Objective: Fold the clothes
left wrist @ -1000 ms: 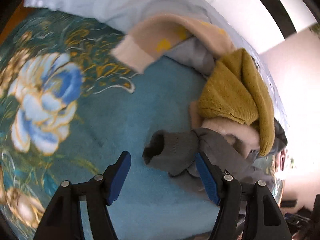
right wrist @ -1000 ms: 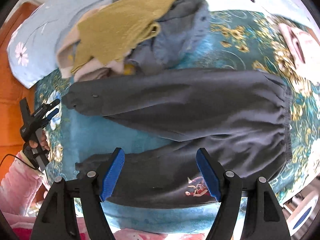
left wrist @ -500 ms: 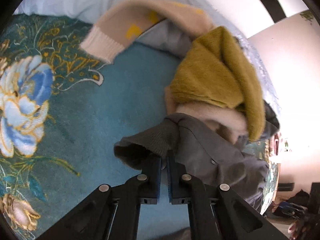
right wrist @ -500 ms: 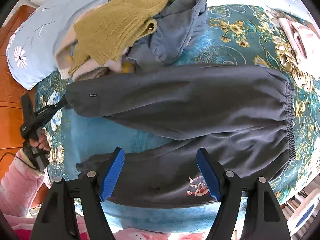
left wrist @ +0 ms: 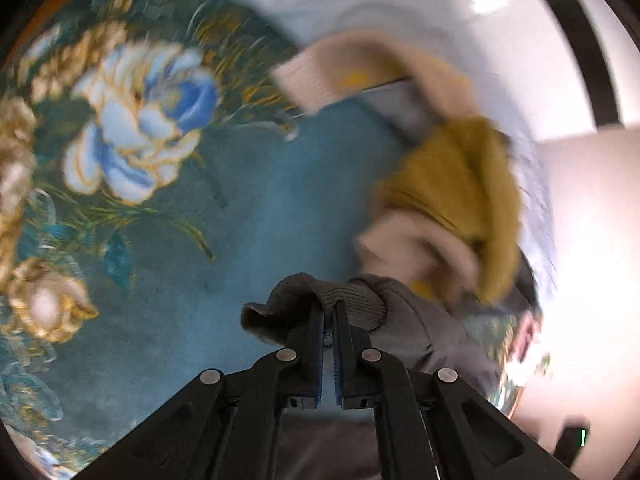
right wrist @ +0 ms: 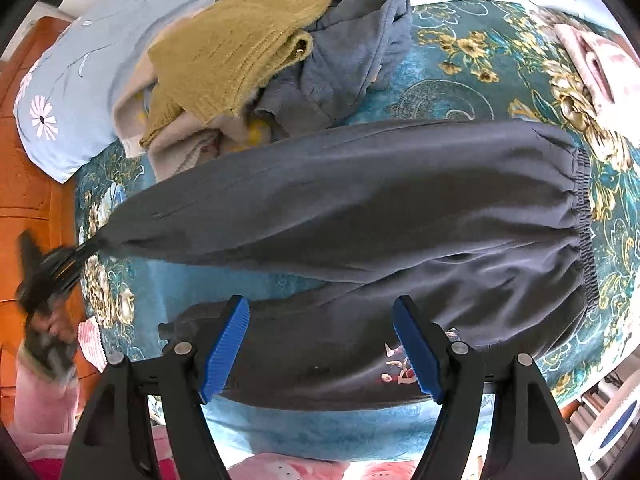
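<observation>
Dark grey sweatpants [right wrist: 360,208] lie spread across a teal flowered blanket [right wrist: 460,92], waistband [right wrist: 584,232] to the right. My left gripper [left wrist: 329,312] is shut on the ribbed cuff [left wrist: 344,296] of the far leg and holds it stretched out to the left; it shows blurred in the right wrist view [right wrist: 60,268]. My right gripper [right wrist: 320,344] is open and empty, hovering over the near leg [right wrist: 320,344], which lies flat with a small cartoon print [right wrist: 396,364].
A heap of clothes sits behind the pants: a mustard knit sweater [right wrist: 240,48], a blue-grey hoodie [right wrist: 352,52] and a cream garment [right wrist: 172,140]. A pale blue pillow [right wrist: 80,92] lies at the back left. An orange wooden headboard [right wrist: 24,184] runs along the left.
My left gripper closed on the far leg's cuff and pulled it left, drawing that leg taut and slightly raised. The right gripper stayed open over the near leg.
</observation>
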A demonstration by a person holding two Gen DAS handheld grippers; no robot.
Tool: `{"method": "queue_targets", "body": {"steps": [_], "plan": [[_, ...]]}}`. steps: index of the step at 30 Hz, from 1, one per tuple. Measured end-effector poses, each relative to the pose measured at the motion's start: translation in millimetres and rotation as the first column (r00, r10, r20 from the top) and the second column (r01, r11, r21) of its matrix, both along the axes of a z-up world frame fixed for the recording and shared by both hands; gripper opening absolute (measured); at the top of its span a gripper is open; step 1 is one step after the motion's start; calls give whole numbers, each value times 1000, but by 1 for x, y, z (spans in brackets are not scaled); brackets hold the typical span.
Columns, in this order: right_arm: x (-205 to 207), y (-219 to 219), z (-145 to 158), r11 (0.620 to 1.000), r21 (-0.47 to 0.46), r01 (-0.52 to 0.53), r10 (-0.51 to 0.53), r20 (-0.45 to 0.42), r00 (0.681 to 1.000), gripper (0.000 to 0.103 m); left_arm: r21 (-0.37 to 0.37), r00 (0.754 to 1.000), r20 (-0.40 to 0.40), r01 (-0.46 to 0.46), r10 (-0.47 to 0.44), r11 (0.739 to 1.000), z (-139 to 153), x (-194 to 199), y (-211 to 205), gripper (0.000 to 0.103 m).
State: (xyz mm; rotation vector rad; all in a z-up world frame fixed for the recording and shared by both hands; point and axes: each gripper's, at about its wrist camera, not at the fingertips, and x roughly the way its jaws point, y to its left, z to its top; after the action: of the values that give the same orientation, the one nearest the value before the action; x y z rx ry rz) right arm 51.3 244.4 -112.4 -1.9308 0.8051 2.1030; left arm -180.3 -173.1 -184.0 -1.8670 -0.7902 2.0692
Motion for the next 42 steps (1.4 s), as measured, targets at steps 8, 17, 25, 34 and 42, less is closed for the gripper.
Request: {"method": "queue_targets", "body": {"steps": [8,17,25,34,42], "plan": [[6,16,26,999,49,23,-21,-44,999,75,-14,975,140,-172,173,985,-59,-40,0,3],[3,5,35,997,57,42,-34,-126,991,75,-26,997,-74,-36,34,999,11,29,4,45],[-24,-29,74,998,61,17,4,-319,948,75,46,991,-126,-37,43,998,77,105,52,60],[-35,-44,113,999,44,33,-8,-483,876,75,130,988,-55,-133,141,982,123,162,118,68],[-18,-35,138,993,78,-89,118,-585,803,75,40,987,-45,-156,157,987,144,205,159,68]]}}
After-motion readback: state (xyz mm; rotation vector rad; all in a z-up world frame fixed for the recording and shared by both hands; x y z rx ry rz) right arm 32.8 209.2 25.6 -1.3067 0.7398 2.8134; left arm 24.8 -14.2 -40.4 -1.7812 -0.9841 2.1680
